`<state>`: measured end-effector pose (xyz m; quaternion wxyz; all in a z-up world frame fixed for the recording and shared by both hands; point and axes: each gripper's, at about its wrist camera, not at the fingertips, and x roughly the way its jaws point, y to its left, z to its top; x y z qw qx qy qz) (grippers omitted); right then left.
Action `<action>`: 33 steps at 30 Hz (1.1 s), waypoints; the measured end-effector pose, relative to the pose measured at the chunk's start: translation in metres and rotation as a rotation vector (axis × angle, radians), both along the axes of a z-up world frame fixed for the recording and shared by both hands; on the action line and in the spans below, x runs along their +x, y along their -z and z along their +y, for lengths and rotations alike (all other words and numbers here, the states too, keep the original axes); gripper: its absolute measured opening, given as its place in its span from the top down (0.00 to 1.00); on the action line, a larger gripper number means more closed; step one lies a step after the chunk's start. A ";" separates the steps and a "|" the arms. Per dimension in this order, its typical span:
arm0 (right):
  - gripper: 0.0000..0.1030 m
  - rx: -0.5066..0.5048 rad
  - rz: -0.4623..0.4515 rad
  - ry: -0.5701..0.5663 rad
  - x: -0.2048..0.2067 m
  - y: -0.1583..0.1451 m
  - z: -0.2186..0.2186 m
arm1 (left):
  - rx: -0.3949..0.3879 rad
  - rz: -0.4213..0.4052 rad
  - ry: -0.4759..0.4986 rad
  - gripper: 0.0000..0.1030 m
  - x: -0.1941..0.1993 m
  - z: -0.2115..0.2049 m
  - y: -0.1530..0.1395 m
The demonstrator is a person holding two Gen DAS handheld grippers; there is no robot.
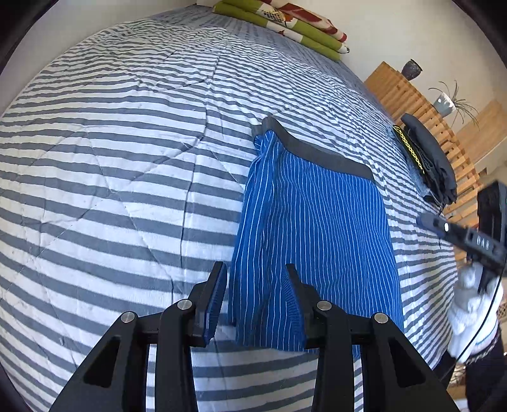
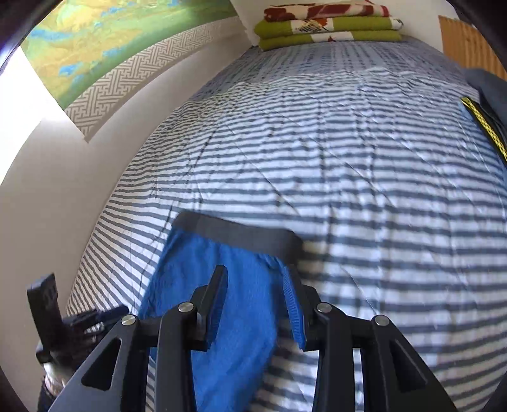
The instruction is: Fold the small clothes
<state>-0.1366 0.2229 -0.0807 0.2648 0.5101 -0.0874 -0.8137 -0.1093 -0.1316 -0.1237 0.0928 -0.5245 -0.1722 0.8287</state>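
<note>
Striped quilt (image 1: 126, 142), grey on white, filling nearly everything in both wrist views, lightly wrinkled along its stitched lines. Lying flat on it, right of centre in the left wrist view: blue shorts (image 1: 317, 222) with thin white pinstripes, dark grey waistband (image 1: 317, 152) at the far end, folded narrow lengthwise. Over the near hem, left tongs (image 1: 255, 298), jaws spread wide, holding nothing, left edge of the shorts running between the two blue-padded fingers (image 1: 217, 298). Off to the right edge, right tongs (image 1: 456, 234) seen from the side, blurred, gripped by a hand in a white glove (image 1: 472, 313). From the right wrist view: right tongs (image 2: 255, 301) also wide apart and empty, poised above the right edge of the shorts (image 2: 234, 301) just short of the waistband (image 2: 237, 234), picture smeared by motion. Low left there, a dark blurred shape, seemingly the left tongs (image 2: 47, 317). Farther right on the quilt, a stack of folded dark clothes (image 1: 427, 158) showing a yellow-and-black patterned band. At the far end, folded blankets (image 2: 326, 28) in green, white and red. On the wall to the left, a green and yellow painting (image 2: 104, 47) with a patterned border. Beyond the quilt's right side, wooden slats (image 1: 399, 92), a dark vase (image 1: 412, 68) and a potted plant (image 1: 446, 101).
</note>
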 end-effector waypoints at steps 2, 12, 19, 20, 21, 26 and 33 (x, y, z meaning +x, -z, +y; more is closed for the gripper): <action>0.68 -0.019 -0.038 0.011 0.013 0.012 0.017 | 0.004 -0.009 0.002 0.62 -0.014 -0.001 0.003; 0.68 -0.125 -0.141 -0.059 0.036 0.056 0.003 | 0.048 -0.086 0.015 0.55 -0.064 0.007 0.024; 0.68 -0.136 -0.188 -0.087 0.027 0.076 -0.015 | -0.001 -0.091 0.063 0.80 -0.072 0.022 0.030; 0.68 -0.147 -0.196 -0.095 0.027 0.079 -0.017 | -0.008 -0.087 0.067 0.84 -0.072 0.024 0.031; 0.68 -0.156 -0.201 -0.103 0.026 0.081 -0.019 | -0.002 -0.083 0.069 0.89 -0.072 0.025 0.031; 0.88 -0.253 -0.218 -0.113 0.025 0.083 -0.019 | 0.026 -0.057 0.068 0.95 -0.070 0.026 0.026; 0.91 -0.339 -0.152 -0.109 0.034 0.056 -0.003 | 0.136 0.023 0.051 0.96 -0.044 0.016 -0.017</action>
